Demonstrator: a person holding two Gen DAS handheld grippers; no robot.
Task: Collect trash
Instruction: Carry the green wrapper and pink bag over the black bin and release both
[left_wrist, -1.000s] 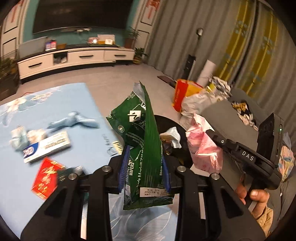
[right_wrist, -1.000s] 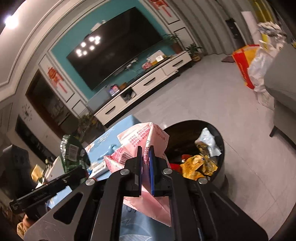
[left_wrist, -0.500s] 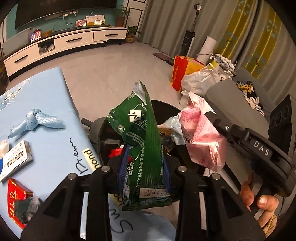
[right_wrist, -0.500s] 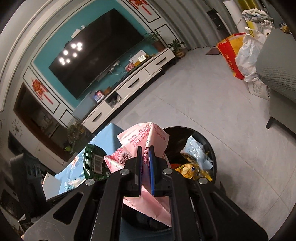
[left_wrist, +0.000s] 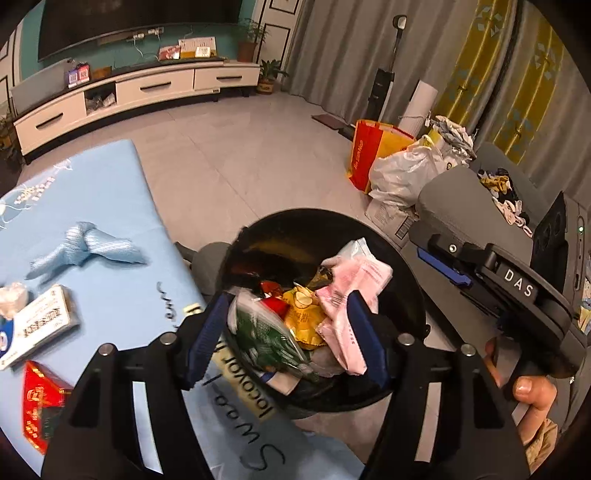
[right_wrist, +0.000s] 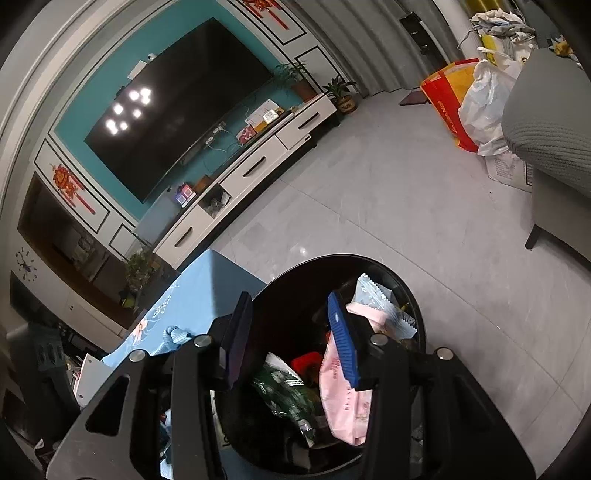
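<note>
From here both feeds look dim and warm, lit by indoor ceiling lamps whose glare dots my view of the television (right_wrist: 177, 110). The floor (right_wrist: 388, 206) shows soft sheen. Fisheye bending curves the walls, corners vignette black, and the bin (left_wrist: 406, 266) interior stays murky.

A home living room: ahead of the grippers hang a TV (right_wrist: 184, 107), a cabinet (left_wrist: 140, 96), curtains (left_wrist: 480, 66); a sofa (right_wrist: 554, 129) stands right.
</note>
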